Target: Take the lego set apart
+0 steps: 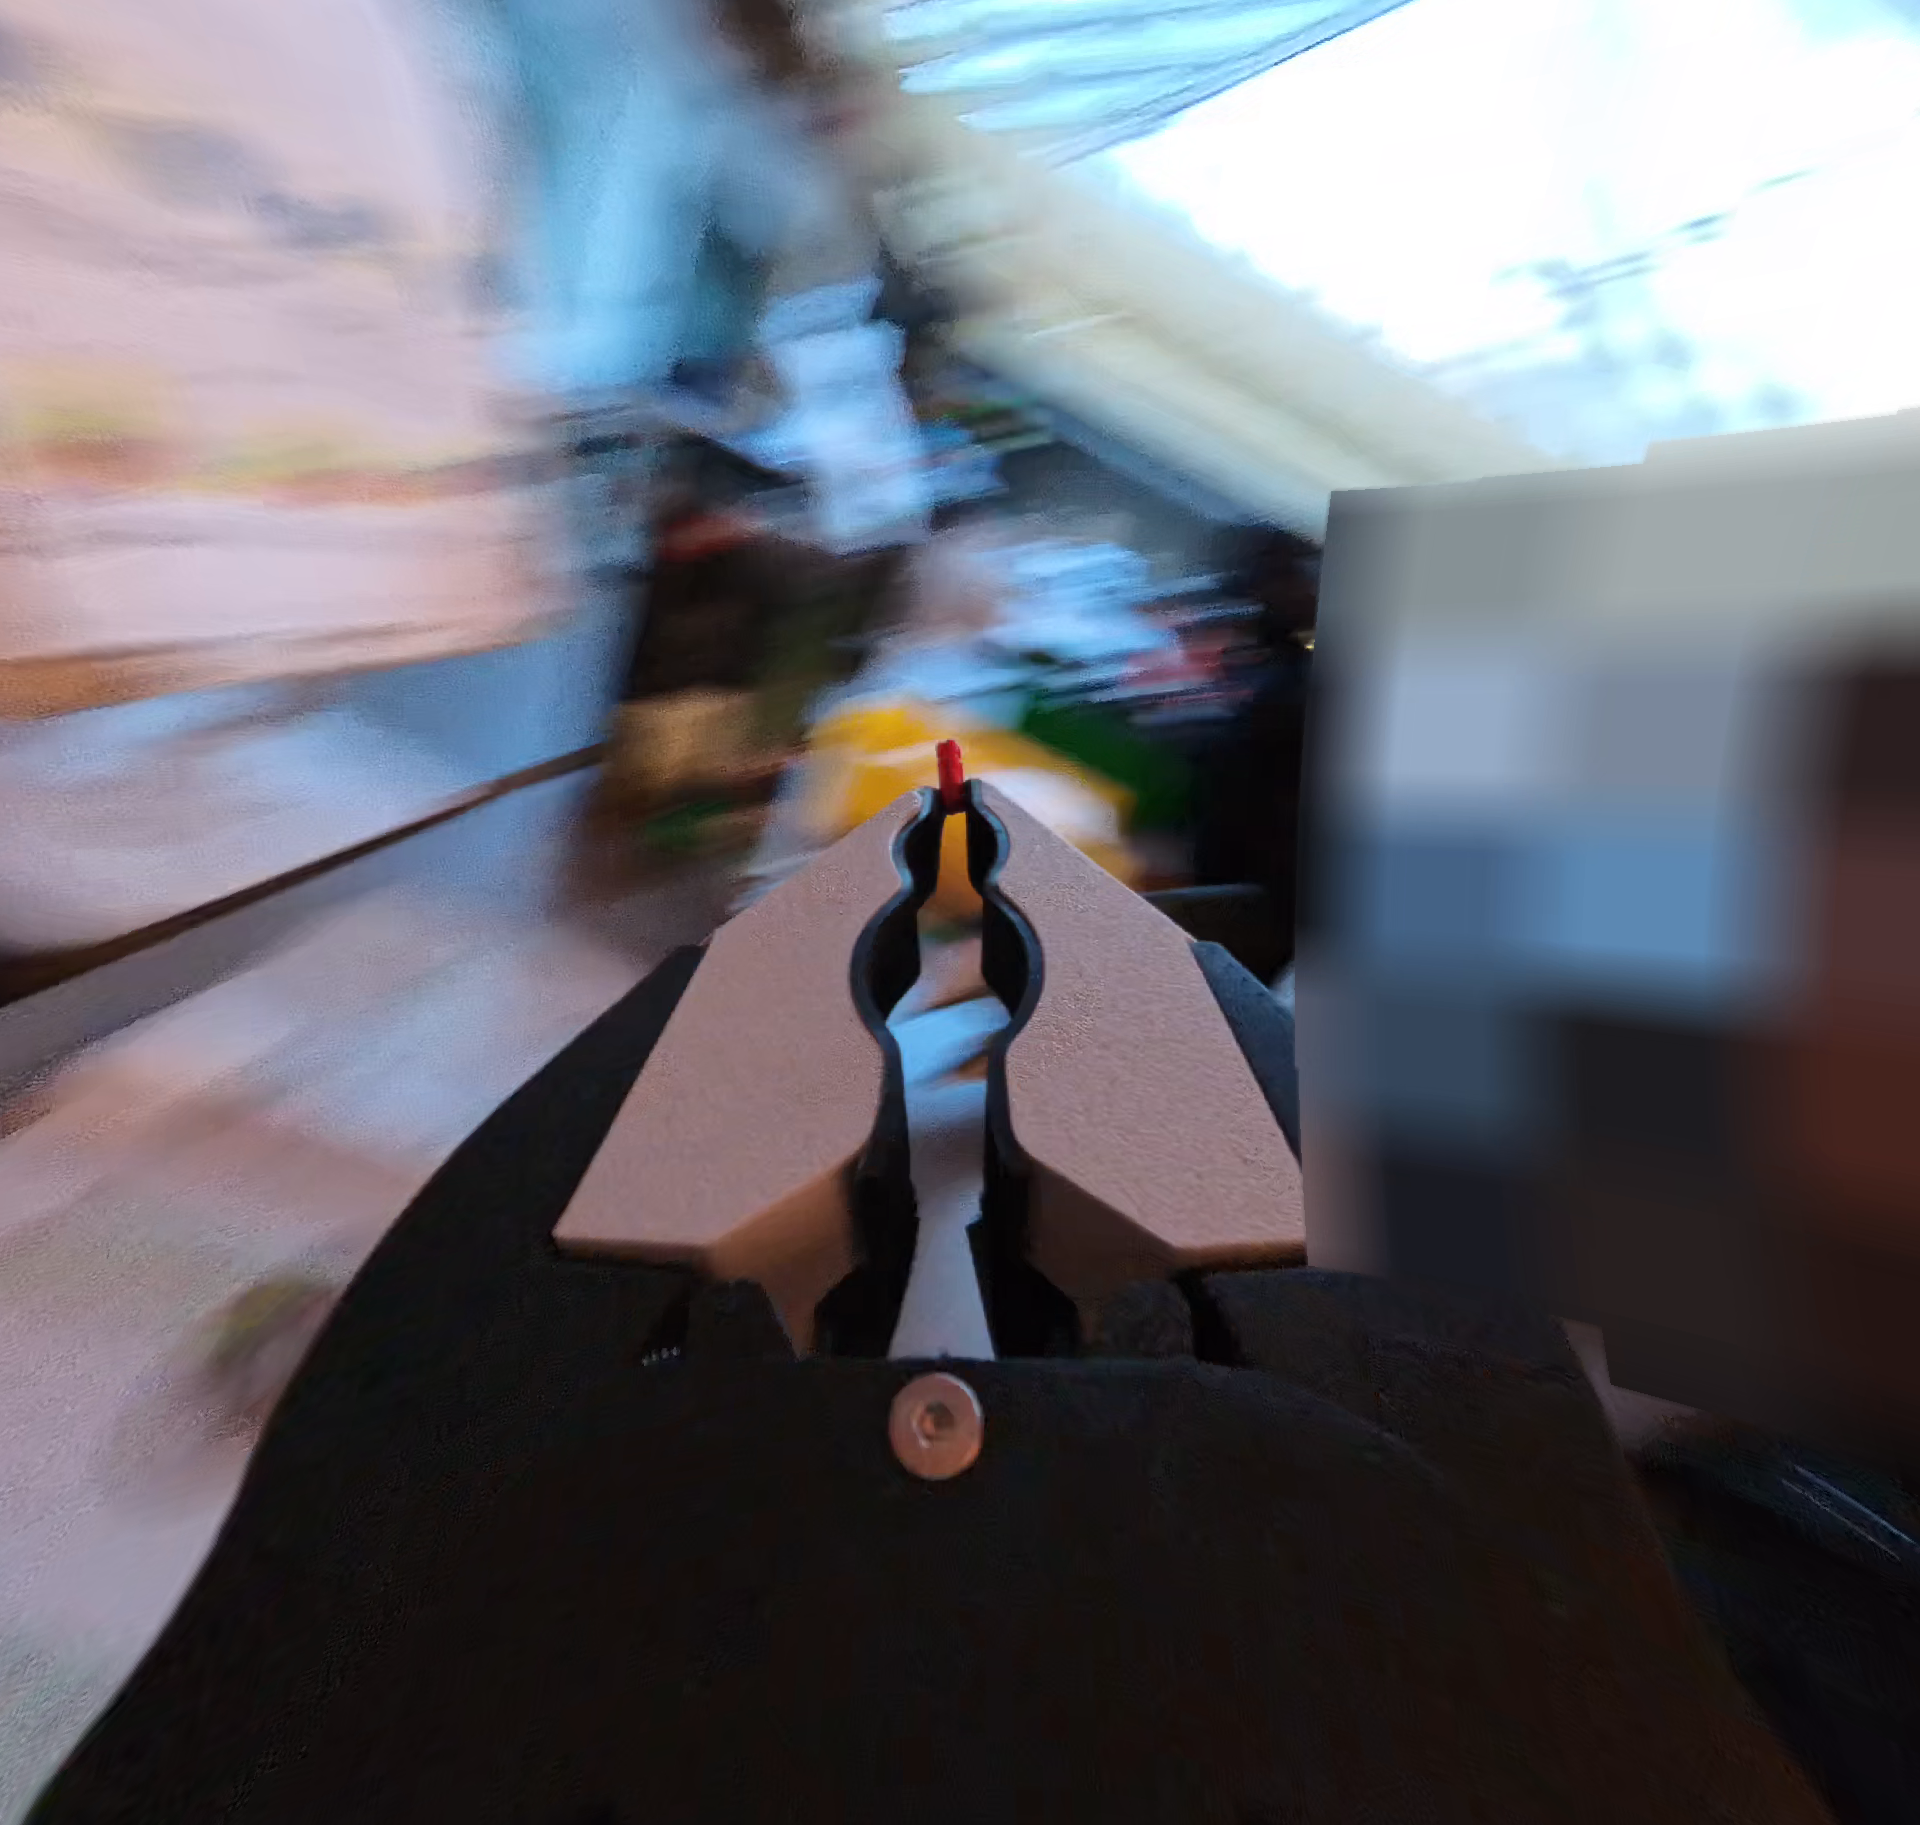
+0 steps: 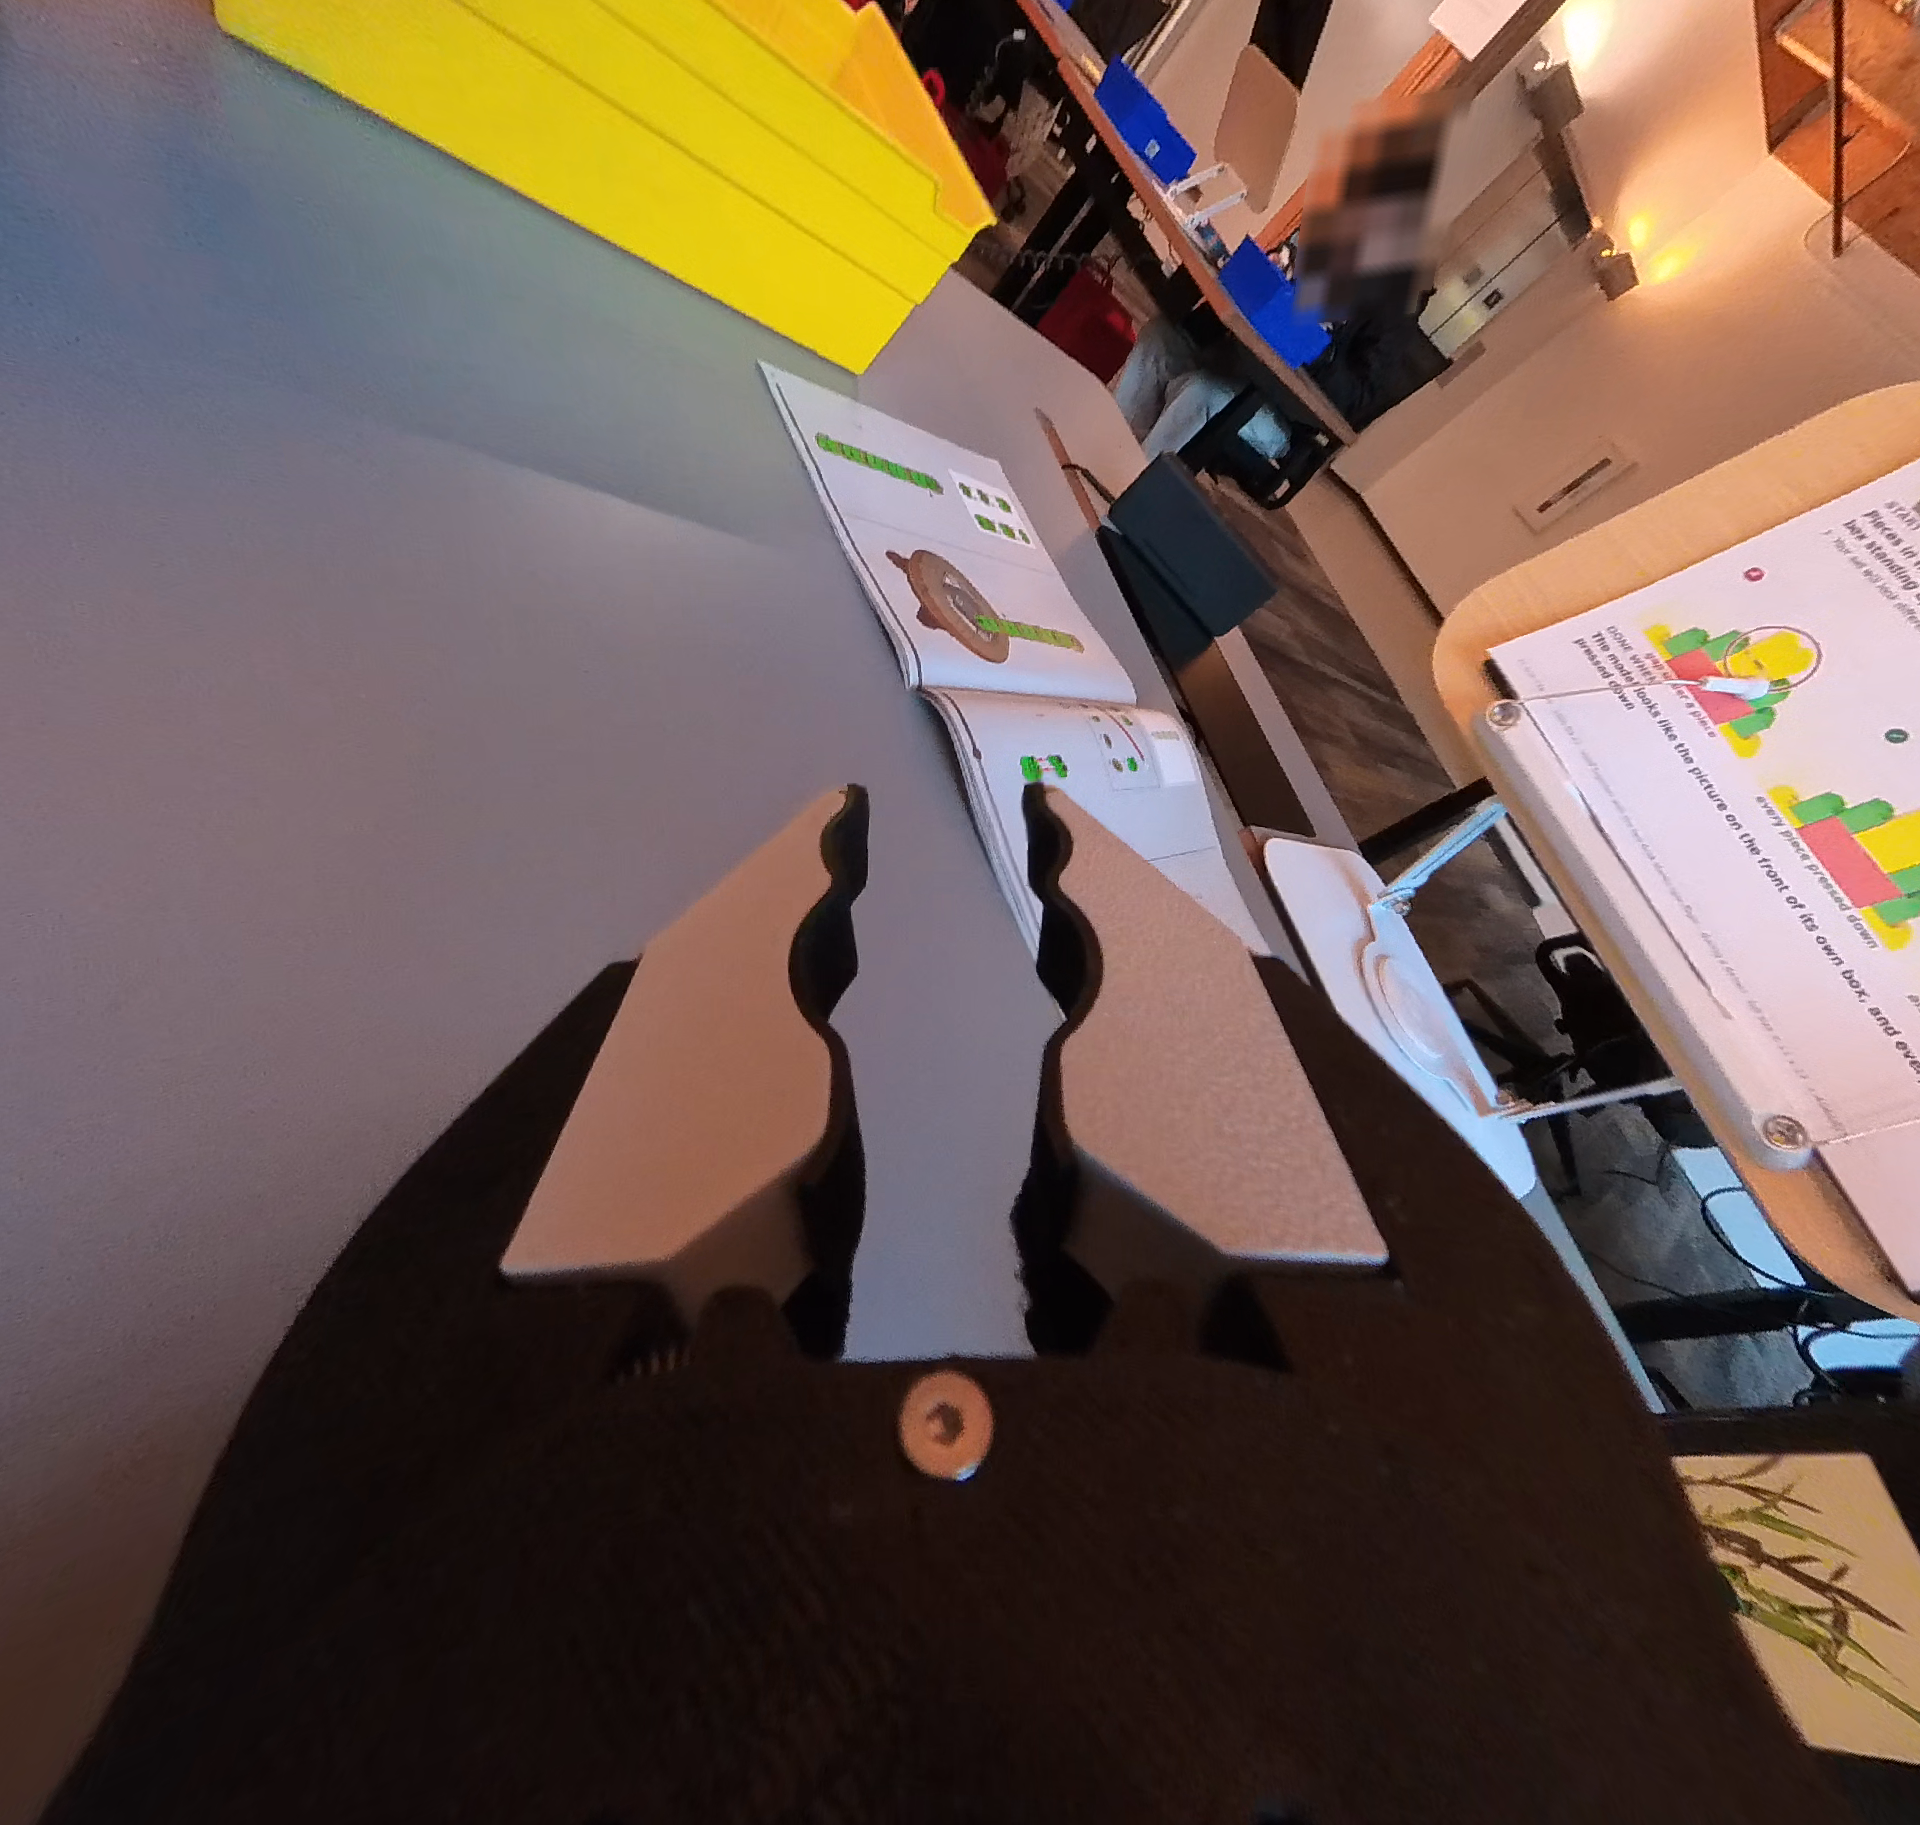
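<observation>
My left gripper (image 1: 950,807) is shut on a small red lego piece (image 1: 949,769) that sticks out past the fingertips. The left wrist view behind it is heavily motion-blurred; a yellow shape (image 1: 894,767) and a green one (image 1: 1101,736) show beyond the tips, too smeared to identify. My right gripper (image 2: 943,801) is open and empty, held low over a grey table (image 2: 416,632). An open instruction booklet (image 2: 966,612) lies just beyond its tips, near the table's edge. No built lego model shows in the right wrist view.
Stacked yellow trays (image 2: 623,82) stand at the table's far left. A wooden stand with a printed instruction sheet (image 2: 1745,788) is at the right. A white chair (image 2: 1392,996) and a black box (image 2: 1184,549) sit beyond the table's right edge.
</observation>
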`<act>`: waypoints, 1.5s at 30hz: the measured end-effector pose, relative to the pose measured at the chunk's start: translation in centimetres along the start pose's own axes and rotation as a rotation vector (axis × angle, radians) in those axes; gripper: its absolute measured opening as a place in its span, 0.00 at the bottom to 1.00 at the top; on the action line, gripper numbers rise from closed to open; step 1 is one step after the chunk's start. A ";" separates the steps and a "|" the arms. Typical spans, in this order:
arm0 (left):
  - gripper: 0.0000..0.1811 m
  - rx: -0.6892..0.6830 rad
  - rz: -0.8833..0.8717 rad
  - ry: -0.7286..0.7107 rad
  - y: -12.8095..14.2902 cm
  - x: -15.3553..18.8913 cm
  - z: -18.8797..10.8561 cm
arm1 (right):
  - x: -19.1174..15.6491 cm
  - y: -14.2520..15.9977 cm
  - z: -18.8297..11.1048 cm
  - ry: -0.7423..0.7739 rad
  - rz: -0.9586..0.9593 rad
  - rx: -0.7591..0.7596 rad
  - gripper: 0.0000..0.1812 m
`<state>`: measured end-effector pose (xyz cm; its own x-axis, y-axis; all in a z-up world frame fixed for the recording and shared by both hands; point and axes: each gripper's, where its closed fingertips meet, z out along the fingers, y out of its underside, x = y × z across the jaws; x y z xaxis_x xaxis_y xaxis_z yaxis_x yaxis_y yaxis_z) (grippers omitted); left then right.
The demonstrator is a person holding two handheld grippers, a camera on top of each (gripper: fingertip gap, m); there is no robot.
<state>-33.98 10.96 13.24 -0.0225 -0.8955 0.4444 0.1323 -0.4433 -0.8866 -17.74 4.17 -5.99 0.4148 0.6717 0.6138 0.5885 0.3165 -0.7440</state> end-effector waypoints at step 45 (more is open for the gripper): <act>0.23 -0.166 0.283 -0.675 1.6 -6.2 1.4 | 13.4 9.9 -9.0 0.437 0.486 -0.195 0.33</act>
<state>-32.22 15.82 9.27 0.6101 -0.7814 0.1311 -0.1098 -0.2472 -0.9627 -0.09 10.27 -2.69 0.8817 0.3616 0.3030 0.3618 -0.1062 -0.9262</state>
